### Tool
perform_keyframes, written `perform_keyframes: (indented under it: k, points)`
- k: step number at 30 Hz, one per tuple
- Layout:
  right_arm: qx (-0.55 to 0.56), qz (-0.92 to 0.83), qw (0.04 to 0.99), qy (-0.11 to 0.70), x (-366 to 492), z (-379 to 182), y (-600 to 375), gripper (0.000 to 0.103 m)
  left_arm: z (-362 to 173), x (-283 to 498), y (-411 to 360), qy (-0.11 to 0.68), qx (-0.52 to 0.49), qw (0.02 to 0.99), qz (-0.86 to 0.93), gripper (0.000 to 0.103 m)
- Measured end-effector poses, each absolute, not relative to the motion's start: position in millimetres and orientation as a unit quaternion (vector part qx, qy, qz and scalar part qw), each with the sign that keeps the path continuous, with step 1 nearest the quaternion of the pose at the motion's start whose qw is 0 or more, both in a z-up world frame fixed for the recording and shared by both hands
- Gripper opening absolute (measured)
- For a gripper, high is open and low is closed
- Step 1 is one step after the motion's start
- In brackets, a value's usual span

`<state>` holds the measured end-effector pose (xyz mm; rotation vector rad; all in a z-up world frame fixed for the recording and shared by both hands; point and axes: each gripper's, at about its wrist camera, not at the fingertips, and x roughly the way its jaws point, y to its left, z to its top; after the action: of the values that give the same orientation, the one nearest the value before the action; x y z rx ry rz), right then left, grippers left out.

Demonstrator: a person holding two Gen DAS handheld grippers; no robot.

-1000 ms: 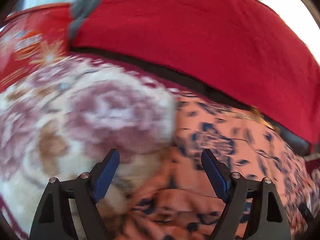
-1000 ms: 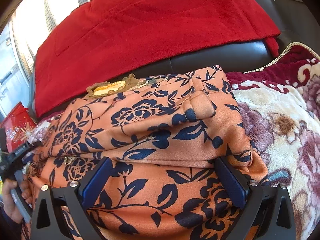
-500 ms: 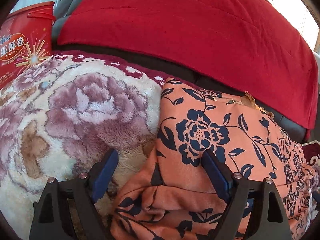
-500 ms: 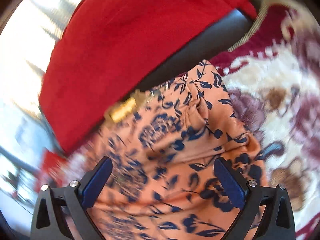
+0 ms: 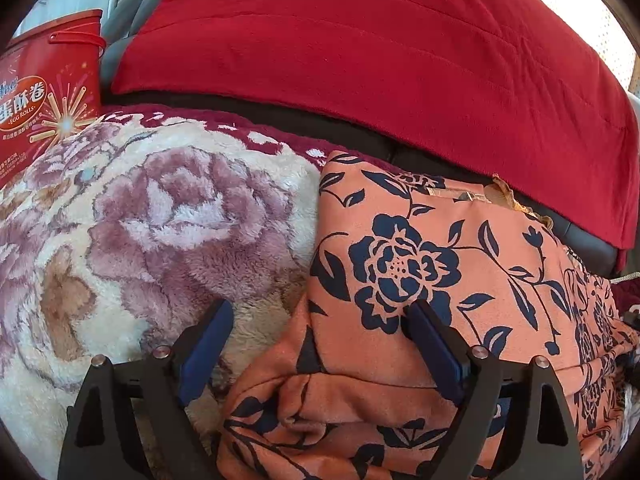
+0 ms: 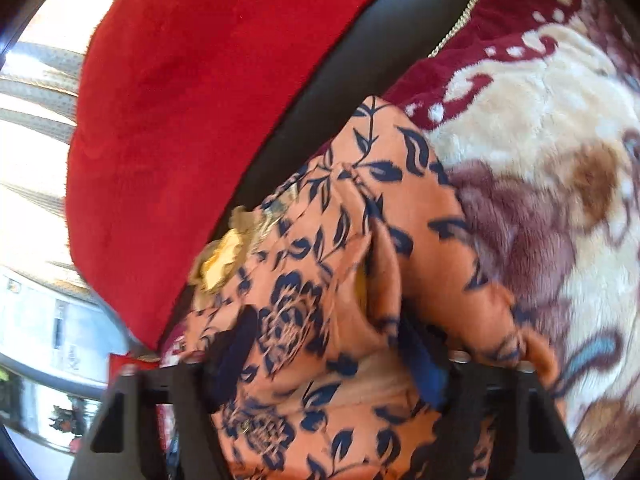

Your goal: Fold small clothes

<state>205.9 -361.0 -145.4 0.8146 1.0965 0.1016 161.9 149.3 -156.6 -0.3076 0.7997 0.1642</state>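
Plush floral blanket (image 5: pixel 140 240) carries the orange flowered garment (image 5: pixel 420 248), bunched against its far edge below the red throw (image 5: pixel 360 60). The left tool (image 5: pixel 320 344) is spread wide over the garment's left edge; the right tool (image 6: pixel 332 360) appears clamped on a fold, which is best drawn across taut and level. Contents of the red egg-roll tin (image 5: pixel 44 92) at the far left corner cannot be seen.
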Motion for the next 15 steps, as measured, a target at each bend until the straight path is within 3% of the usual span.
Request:
perform_keyframes:
  k: [1, 6, 8, 13, 15]
  points:
    - [0.360, 0.055, 0.780, 0.508, 214.7, -136.6, -356.3, 0.012, -156.7, 162.1, 149.3, 0.387, -0.149, 0.906, 0.079, 0.089]
    - [0.303, 0.129, 0.864, 0.381, 220.8, -34.0, -327.9, 0.010, -157.6, 163.2, 149.6, 0.388, -0.149, 0.906, 0.079, 0.090]
    - [0.288, 0.118, 0.889, 0.335, 204.5, -22.2, -328.7, 0.010, -157.5, 163.4, 149.5, 0.388, -0.148, 0.906, 0.080, 0.090]
    - [0.339, 0.005, 0.806, 0.486, 191.8, -153.2, -359.5, 0.014, -157.4, 162.9, 149.8, 0.389, -0.149, 0.906, 0.079, 0.090]
    - [0.437, 0.023, 0.777, 0.452, 176.3, -174.4, -379.9, 0.015, -157.9, 162.9, 151.0, 0.387, -0.154, 0.906, 0.077, 0.090]
